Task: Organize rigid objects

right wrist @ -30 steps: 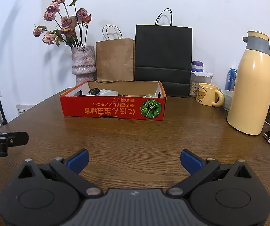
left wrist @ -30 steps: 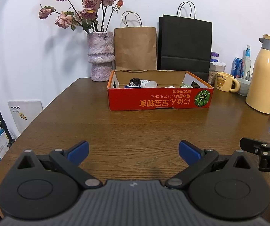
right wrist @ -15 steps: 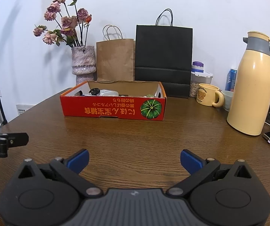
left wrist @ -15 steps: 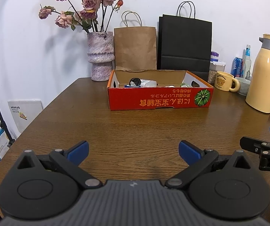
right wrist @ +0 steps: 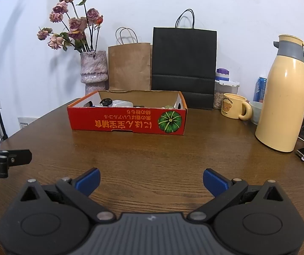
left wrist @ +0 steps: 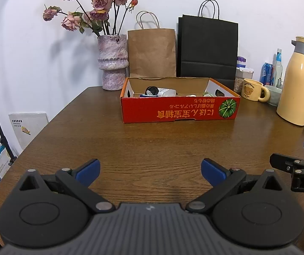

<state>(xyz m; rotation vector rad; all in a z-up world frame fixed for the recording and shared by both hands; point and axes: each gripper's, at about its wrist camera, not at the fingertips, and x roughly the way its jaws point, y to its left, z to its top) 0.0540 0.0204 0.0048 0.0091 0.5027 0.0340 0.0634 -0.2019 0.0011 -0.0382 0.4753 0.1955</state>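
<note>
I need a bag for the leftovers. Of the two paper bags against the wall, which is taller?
The black bag, right of the brown bag. Its top edge stands clearly higher, and it is wider too.

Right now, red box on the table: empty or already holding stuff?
Not empty. The red box is open-topped, and a few small items show above its front wall. What each one is, cannot tell.

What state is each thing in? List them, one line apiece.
left gripper: open, empty, above the table
right gripper: open, empty
red box: open-topped, small items inside
thermos: upright, lid shut
yellow mug: upright
brown bag: standing
black bag: standing
vase: upright, holding wilted roses
</note>
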